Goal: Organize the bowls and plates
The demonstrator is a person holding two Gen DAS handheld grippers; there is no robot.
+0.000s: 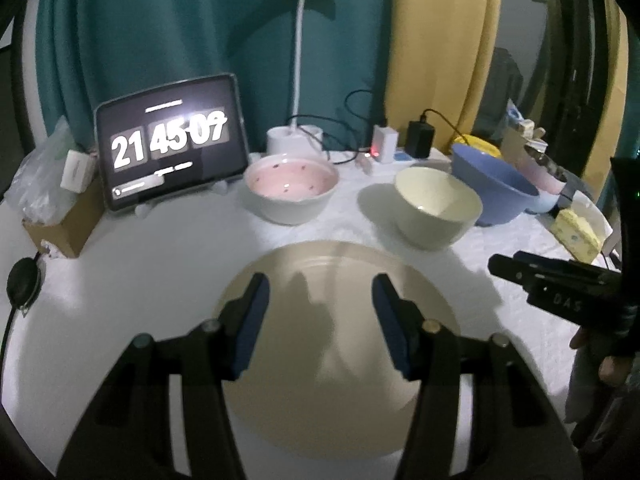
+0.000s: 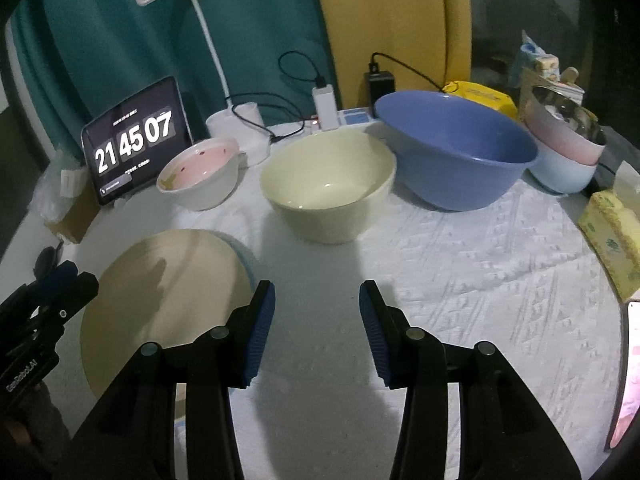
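Left gripper (image 1: 320, 304) released, jaws spread over beige plate (image 1: 340, 344). Right gripper (image 2: 317, 308) released above bare tablecloth (image 2: 480, 264), cream bowl (image 2: 328, 188) at 12 o'clock, plate at 9.

A white-clothed table (image 2: 460, 264) carried a cream bowl (image 2: 328, 188). Left of it sat a pink bowl (image 2: 200, 176), right a blue bowl (image 2: 452, 152), nearer a plate (image 2: 168, 292).

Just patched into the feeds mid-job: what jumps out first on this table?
The big blue bowl dominates the back right, with the cream bowl just left of it. The glowing tablet clock stands back left, behind the pink-lined bowl. Nearest, a beige plate lies under the open left gripper.
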